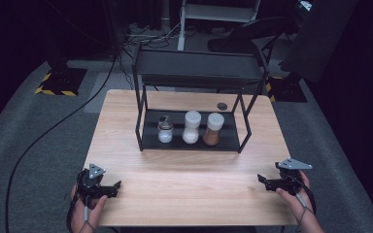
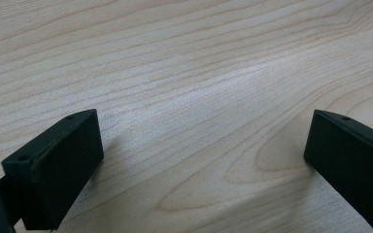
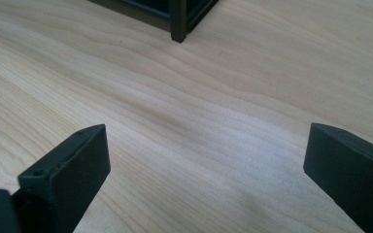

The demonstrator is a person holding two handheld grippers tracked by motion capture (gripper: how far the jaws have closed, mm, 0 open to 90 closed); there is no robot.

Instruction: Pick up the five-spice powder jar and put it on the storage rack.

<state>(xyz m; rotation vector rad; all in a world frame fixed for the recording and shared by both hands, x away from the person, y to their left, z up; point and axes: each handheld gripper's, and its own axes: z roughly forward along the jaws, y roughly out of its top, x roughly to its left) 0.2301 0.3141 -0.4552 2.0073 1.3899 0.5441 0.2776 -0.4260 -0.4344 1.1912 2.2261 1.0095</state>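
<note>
A black two-tier wire rack (image 1: 194, 77) stands at the back middle of the wooden table (image 1: 184, 184). On its lower shelf stand three jars in a row: a small glass shaker with a metal lid (image 1: 165, 130), a white-capped jar of white powder (image 1: 191, 127) and a white-capped jar of brown spice (image 1: 213, 129). My left gripper (image 1: 114, 187) rests near the front left corner, open, with bare wood between its jaws (image 2: 199, 145). My right gripper (image 1: 263, 180) sits near the front right edge, open as well, facing a leg of the rack (image 3: 178, 22).
A small dark round object (image 1: 221, 105) lies on the table behind the rack. Cables run across the grey carpet on the left, and a chair and equipment stands are beyond the table. Open wood lies between the two grippers.
</note>
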